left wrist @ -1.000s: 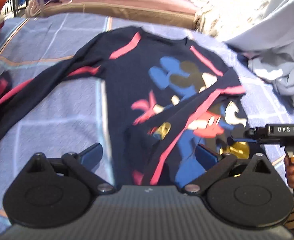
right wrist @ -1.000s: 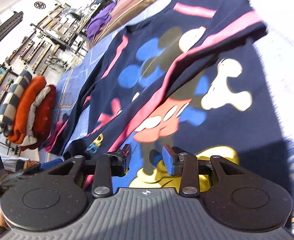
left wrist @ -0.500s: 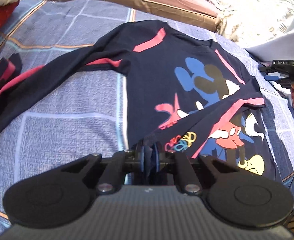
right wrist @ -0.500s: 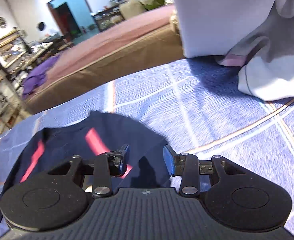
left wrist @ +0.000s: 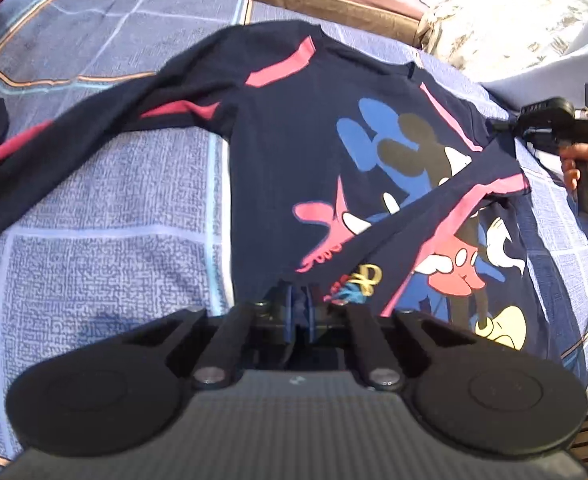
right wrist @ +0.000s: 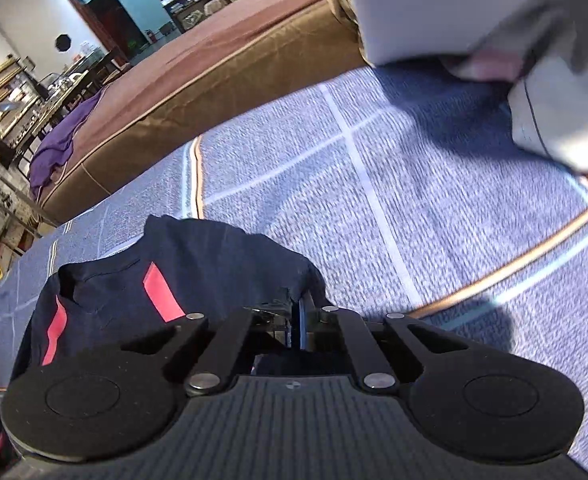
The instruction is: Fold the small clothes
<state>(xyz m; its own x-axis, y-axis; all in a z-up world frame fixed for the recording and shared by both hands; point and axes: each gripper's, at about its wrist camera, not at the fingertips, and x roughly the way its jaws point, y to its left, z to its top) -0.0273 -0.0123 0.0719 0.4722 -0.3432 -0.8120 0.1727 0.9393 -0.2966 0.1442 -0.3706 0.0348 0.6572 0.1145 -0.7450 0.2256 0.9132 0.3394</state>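
Since half a second ago the right hand-held gripper [right wrist: 297, 320] has gone from open jaws hovering over the shoulder of the navy shirt [left wrist: 334, 152] to jaws pressed together on that shoulder's edge, and the left hand-held gripper [left wrist: 300, 314] has stayed clamped on the hem.

Nearest the left hand-held gripper, its fingers sit almost touching with a pinch of dark hem fabric between them. Just beyond them the printed front of the shirt spreads away over the blue checked bedcover [left wrist: 105, 264]. The right sleeve [left wrist: 446, 220] lies folded diagonally across the print, ahead and to the right. Further ahead and off to the left, the other sleeve [left wrist: 93, 136] trails out flat, not yet folded. At the far right the right hand-held gripper meets the shoulder seam.

From the right wrist view, navy cloth bunches immediately in front of the closed fingers, with bedcover beyond, then a pale grey bundle [right wrist: 554, 92] and a brown mattress edge [right wrist: 213, 80] behind.

My worry is the thin bite on each side: lifting the edge over could pull cloth free. The folded sleeve could also slide off if the two hands rise unevenly.
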